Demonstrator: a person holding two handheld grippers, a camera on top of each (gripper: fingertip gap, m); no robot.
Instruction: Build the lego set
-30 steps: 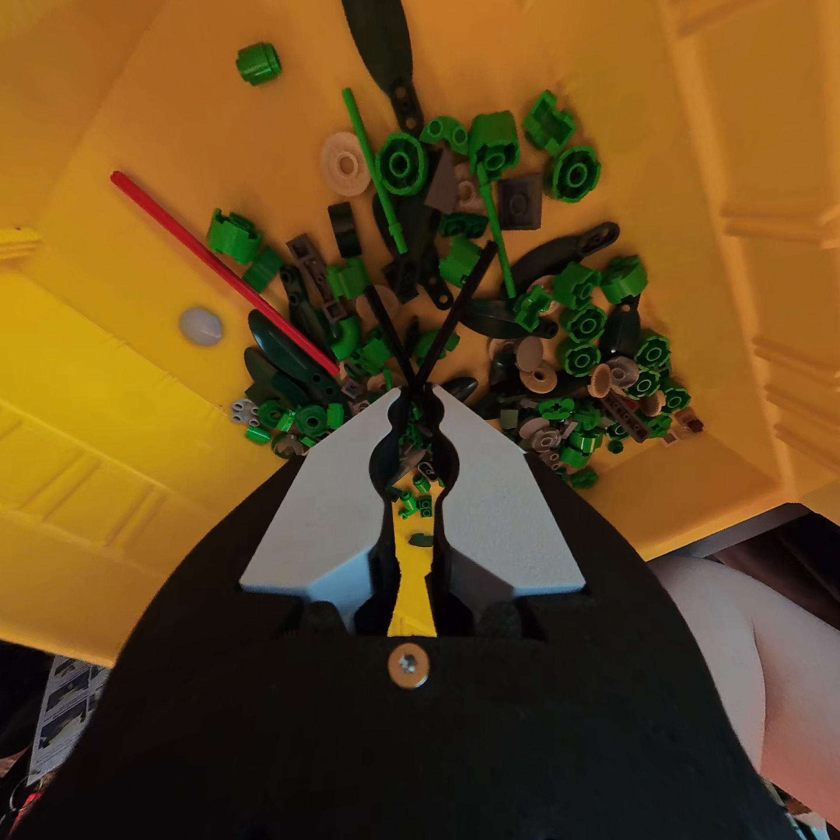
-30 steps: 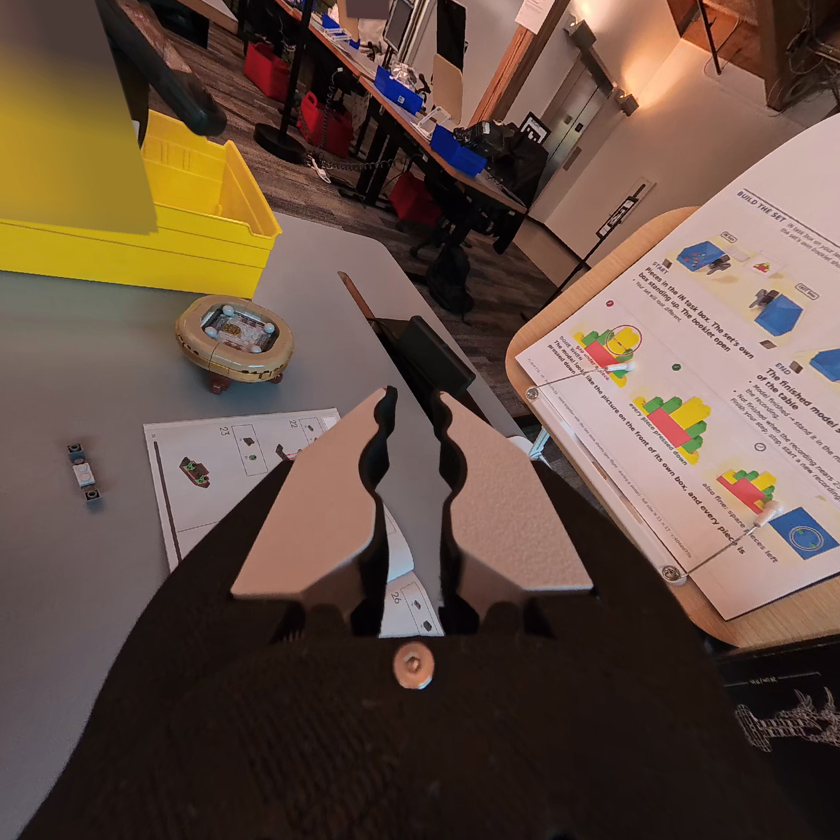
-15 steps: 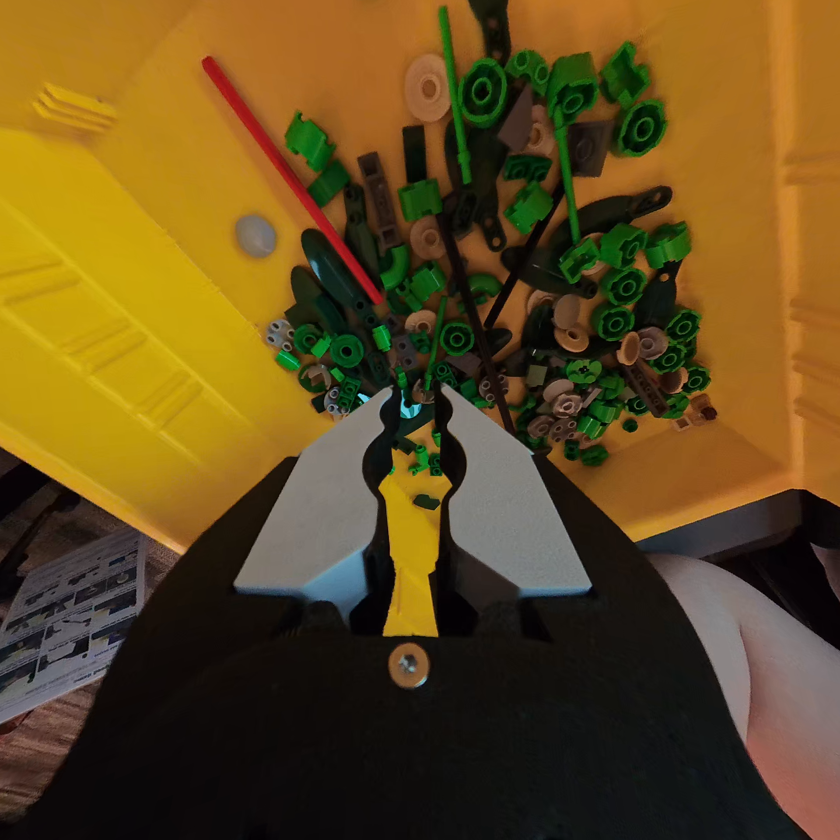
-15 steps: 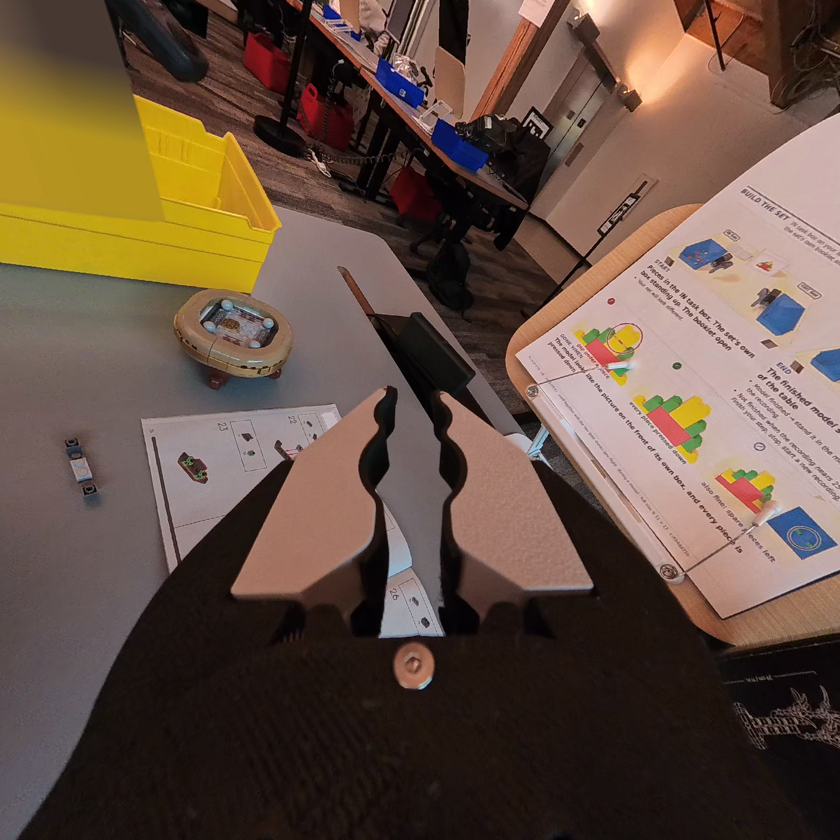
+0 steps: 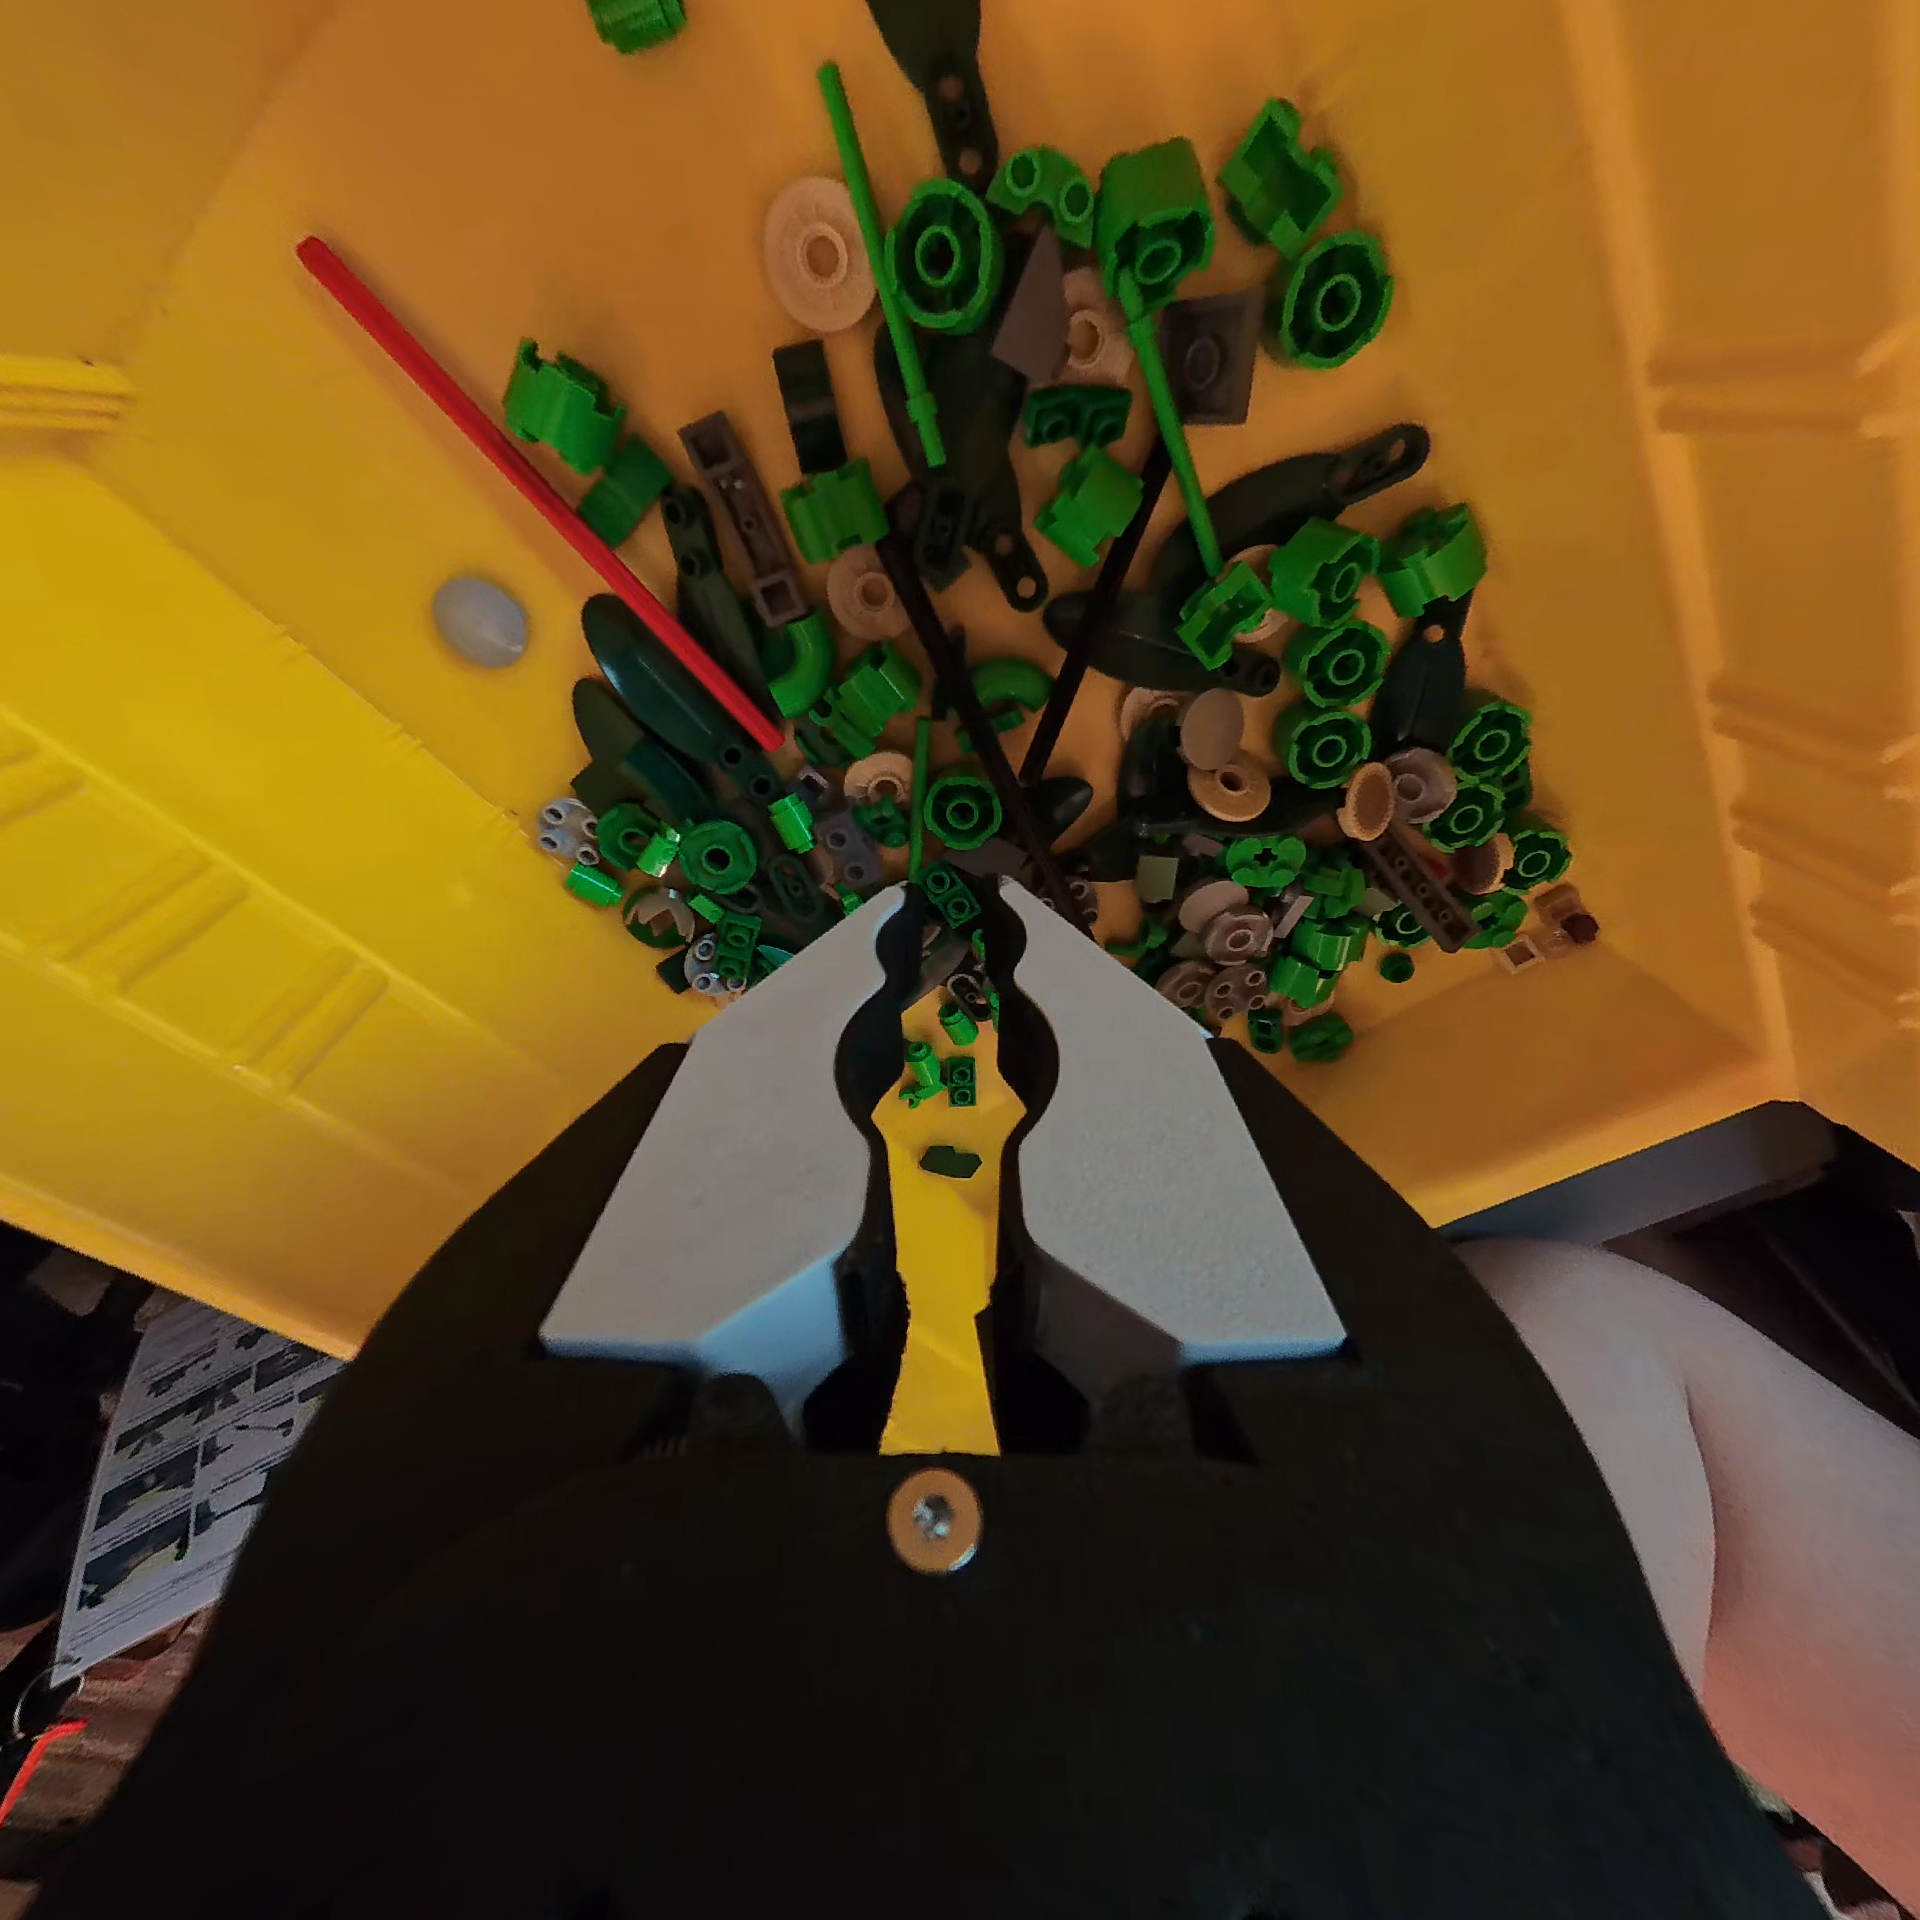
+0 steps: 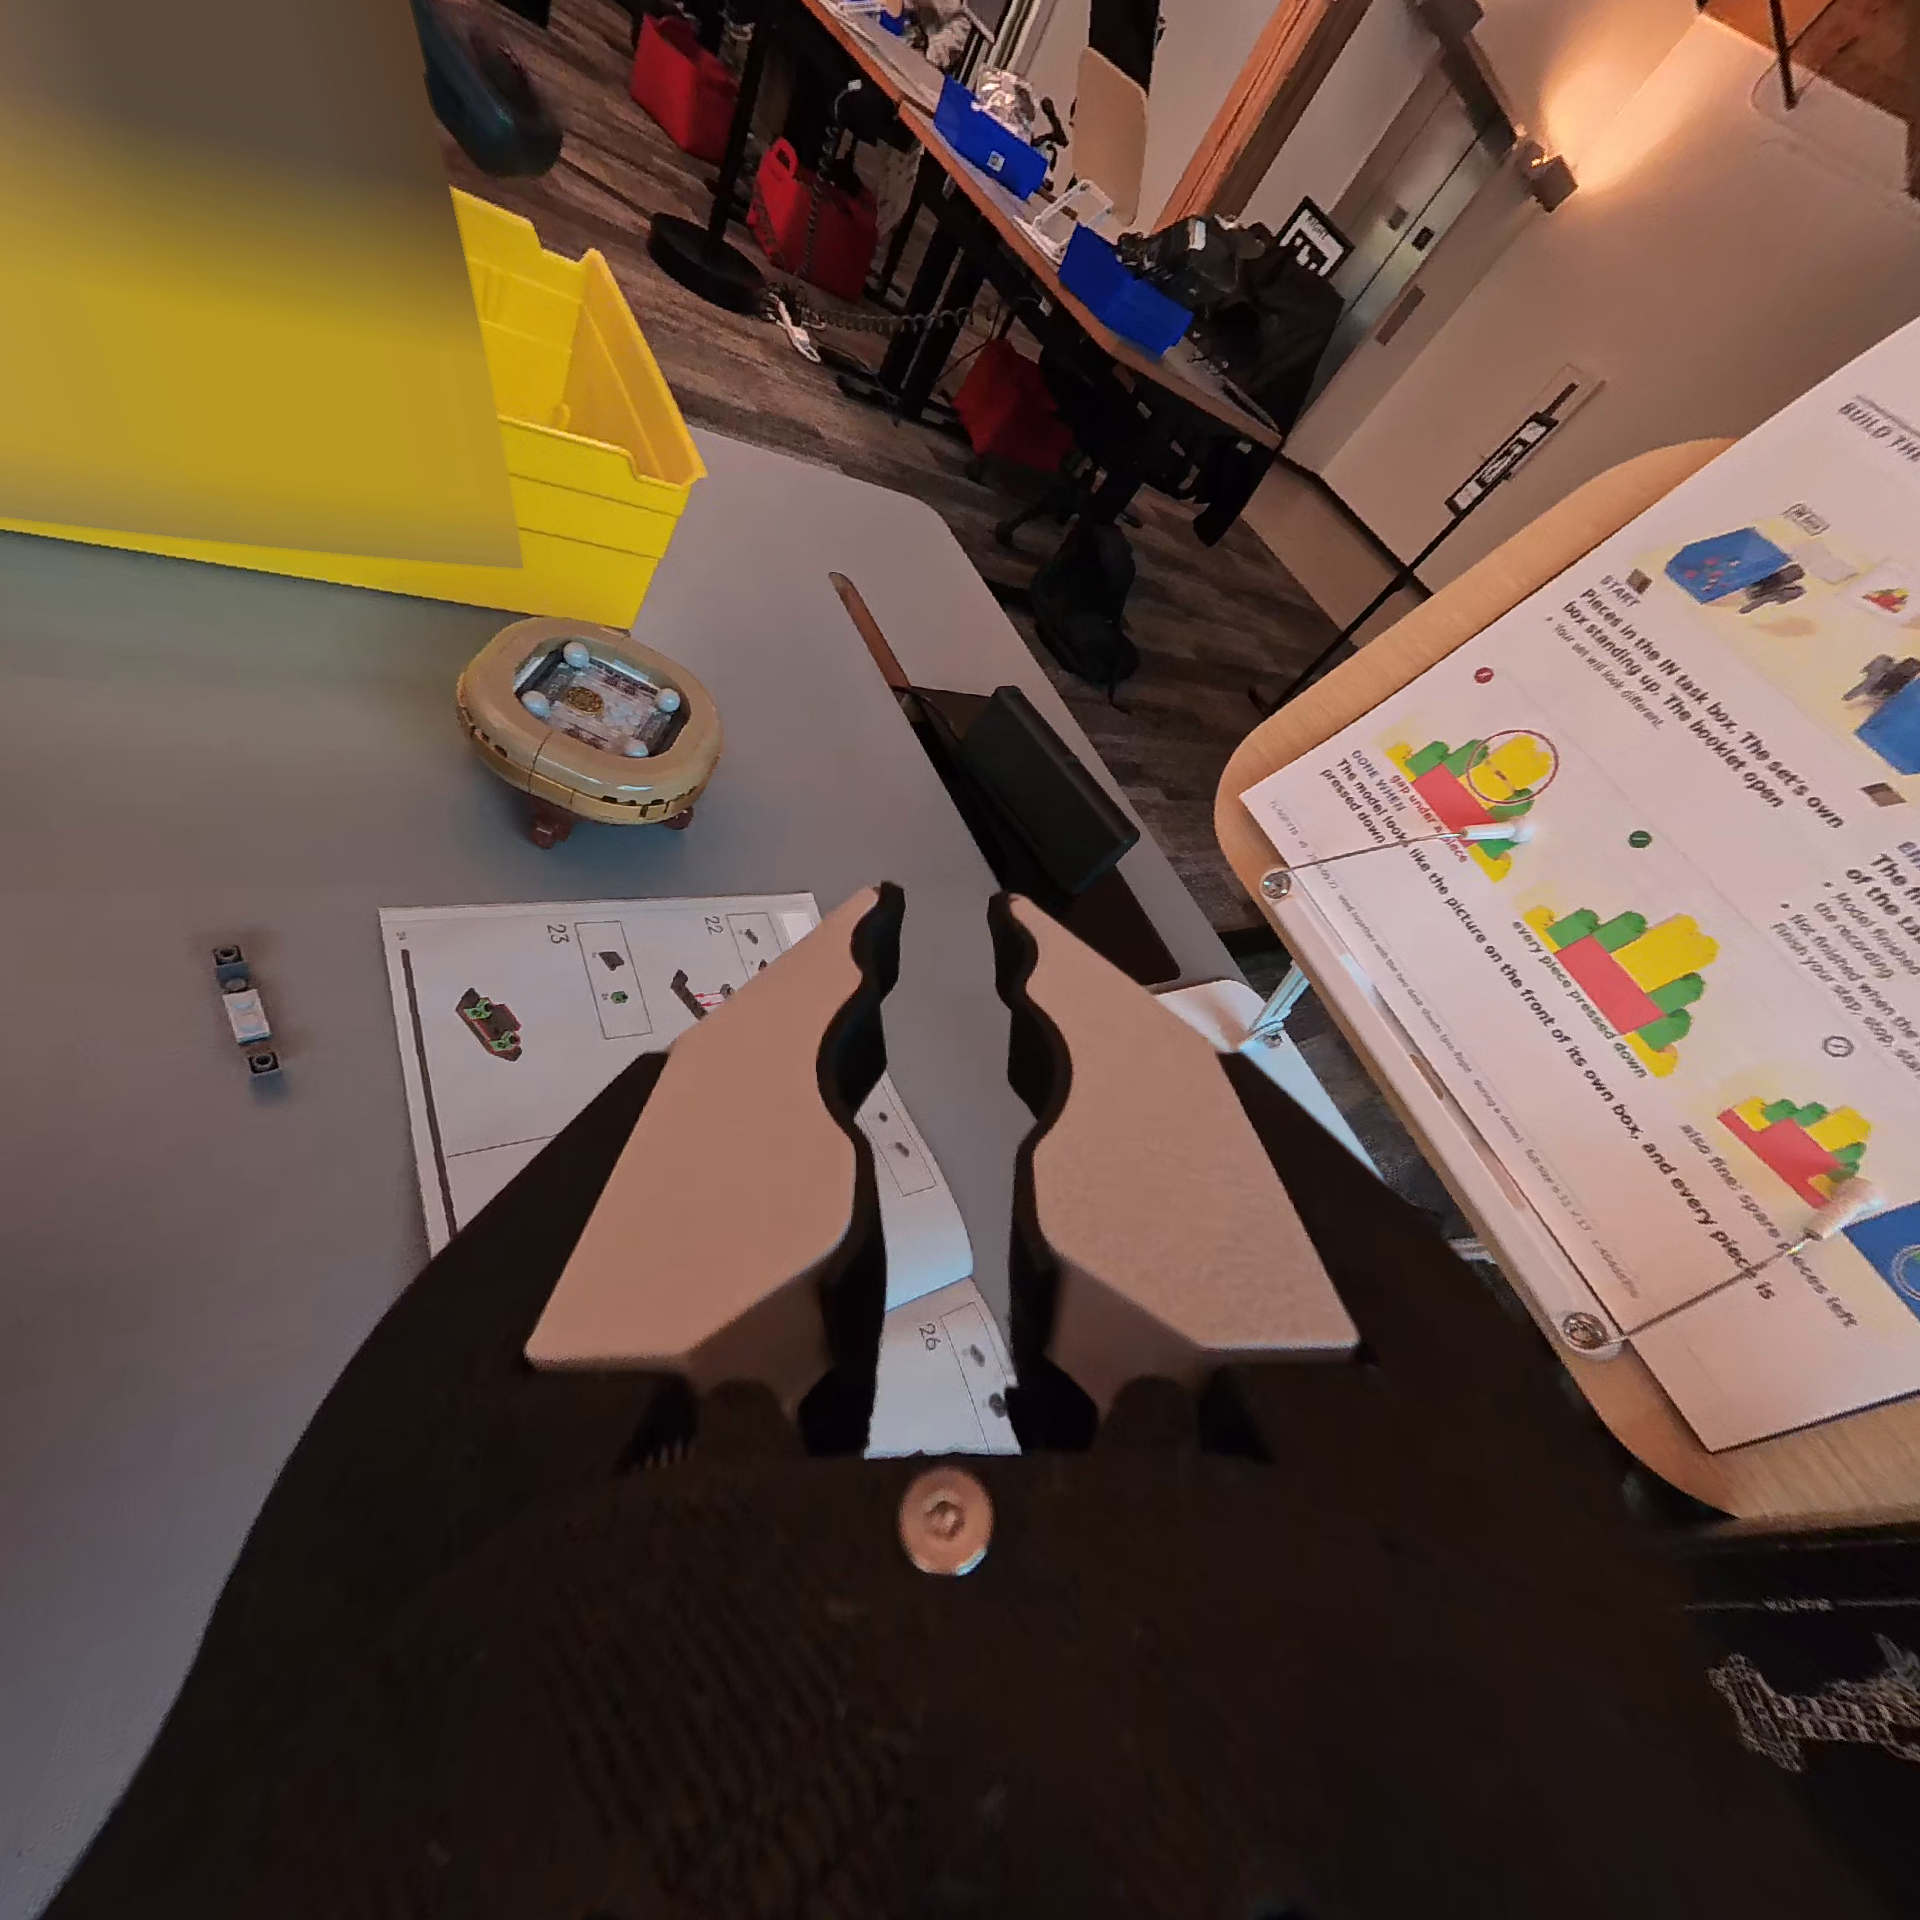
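My left gripper (image 5: 954,896) hangs inside a yellow bin (image 5: 312,831), its tips just over a pile of loose Lego pieces (image 5: 1039,623): green round bricks, dark leaf shapes, tan discs, thin black rods. Its jaws stand a narrow gap apart, with a small green plate (image 5: 951,902) from the pile showing between the tips. A long red rod (image 5: 540,494) lies left of the pile. My right gripper (image 6: 945,906) is slightly open and empty above the grey table (image 6: 156,1195). A tan round model (image 6: 587,727) and a small grey sub-assembly (image 6: 247,1013) sit on that table.
An open instruction booklet (image 6: 582,997) lies under the right gripper. The yellow bin (image 6: 592,436) stands at the table's far left. A tilted board with an instruction sheet (image 6: 1662,935) stands at the right, and a black box (image 6: 1039,790) sits by the table edge. A person's arm (image 5: 1714,1507) shows beside the bin. The left gripper's tips are roughly 45 centimetres from the right gripper's. To the long red rod (image 5: 540,494): left tips about 9 centimetres, right tips about 50 centimetres.
The left jaws, nearly closed around the black rods a second ago, have parted slightly, and the gripper has swung over the pile. The right gripper has shifted only a little.
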